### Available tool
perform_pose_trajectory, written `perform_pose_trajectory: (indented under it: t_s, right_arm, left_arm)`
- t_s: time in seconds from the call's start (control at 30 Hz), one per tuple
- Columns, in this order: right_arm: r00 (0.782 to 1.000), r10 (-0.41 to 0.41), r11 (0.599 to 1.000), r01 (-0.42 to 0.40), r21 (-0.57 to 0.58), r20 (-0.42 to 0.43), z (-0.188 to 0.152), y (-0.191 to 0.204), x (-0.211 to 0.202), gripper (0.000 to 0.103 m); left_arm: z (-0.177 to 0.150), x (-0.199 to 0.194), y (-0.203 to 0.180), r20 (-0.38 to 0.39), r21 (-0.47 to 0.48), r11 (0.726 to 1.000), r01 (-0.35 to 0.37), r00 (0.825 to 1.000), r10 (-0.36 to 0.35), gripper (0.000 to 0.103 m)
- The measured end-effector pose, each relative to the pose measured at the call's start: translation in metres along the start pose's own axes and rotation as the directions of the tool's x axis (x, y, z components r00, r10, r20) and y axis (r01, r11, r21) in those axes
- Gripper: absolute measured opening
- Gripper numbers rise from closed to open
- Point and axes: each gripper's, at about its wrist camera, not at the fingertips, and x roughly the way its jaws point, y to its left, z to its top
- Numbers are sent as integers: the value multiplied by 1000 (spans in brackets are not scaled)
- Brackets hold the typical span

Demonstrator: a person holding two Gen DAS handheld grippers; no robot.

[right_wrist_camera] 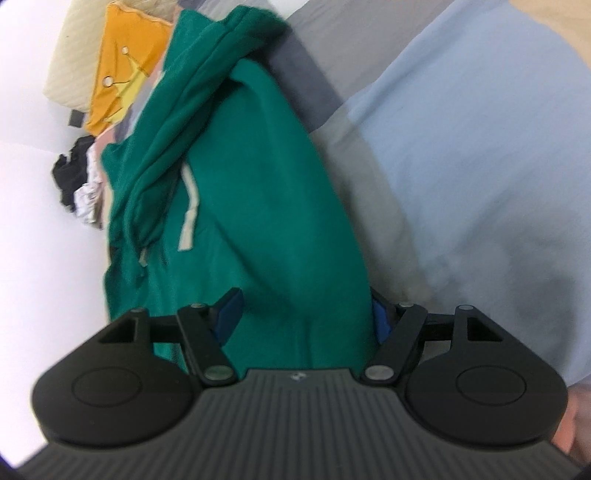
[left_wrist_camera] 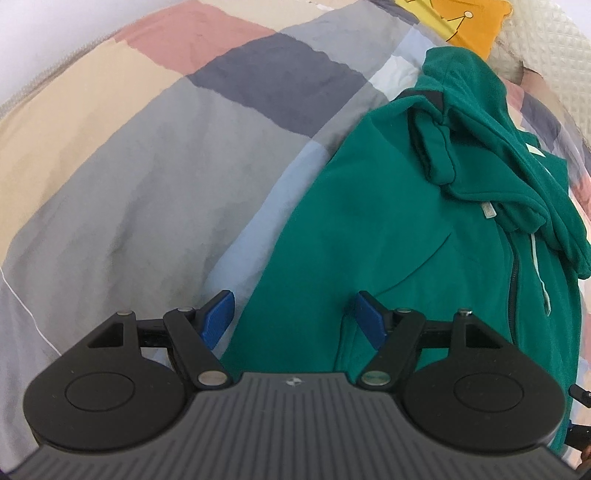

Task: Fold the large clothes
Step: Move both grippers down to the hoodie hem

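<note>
A green zip-up hoodie (left_wrist_camera: 399, 221) lies on a patchwork bed cover (left_wrist_camera: 147, 177), its hood bunched at the far end and a sleeve cuff (left_wrist_camera: 434, 151) folded onto its chest. My left gripper (left_wrist_camera: 295, 317) is open, its blue pads either side of the hoodie's near left edge, holding nothing. In the right wrist view the hoodie (right_wrist_camera: 258, 206) runs away from me. My right gripper (right_wrist_camera: 306, 317) is open with the hoodie's near edge lying between the fingers; the right pad is partly hidden behind the fabric.
An orange-yellow cloth (left_wrist_camera: 465, 18) and a cream quilted pillow (left_wrist_camera: 554, 55) lie beyond the hood. A dark and white bundle of clothes (right_wrist_camera: 79, 181) sits at the bed's left side by the white wall (right_wrist_camera: 40, 229). The cover (right_wrist_camera: 461, 166) stretches right.
</note>
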Motion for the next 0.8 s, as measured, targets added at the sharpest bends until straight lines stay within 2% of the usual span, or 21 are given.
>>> perform_pose_trajectory:
  t_s: [0.13,0.2,0.27,0.4,0.53,0.63,0.73,0.8]
  right_arm:
    - [992,120,991,-122,-54,-36,-9,14,-3,72]
    - [990,134,986,-136,-99,-33,-14,22,-6,72]
    - [989,141,985,-143,-96,-36,-18,23,-6,72]
    - [995,91,991,-94,-98,-35,-20,21,-4,71]
    - [1000,-11,1000,10,-25,-18,-17,9,2,71]
    - [999,28,999,-29,-39,-21,-20,9,-1,70]
    - [998,42,996,-45,-74,-37,-24,14,1,70]
    - [998,32,995,-36,-93,-50,-26,17,4,71]
  left_arm:
    - [1,10,11,-55,-74,997,25,998,-29,76]
    - [1,13,17,-67,-113,993,40,997,-48,76]
    - [1,14,21,-75,-144,988,58,995,-69,76]
    - [1,16,24,-86,-164,984,72,992,-87,75]
    - [-1,19,19,-129,-144,986,79,987,-98,75]
    - [-5,20,10,-172,-113,987,110,977,-128,75]
    - [-6,21,3,-184,-75,993,87,978,-100,75]
    - [-7,21,2,-183,-84,993,79,979,-93,75]
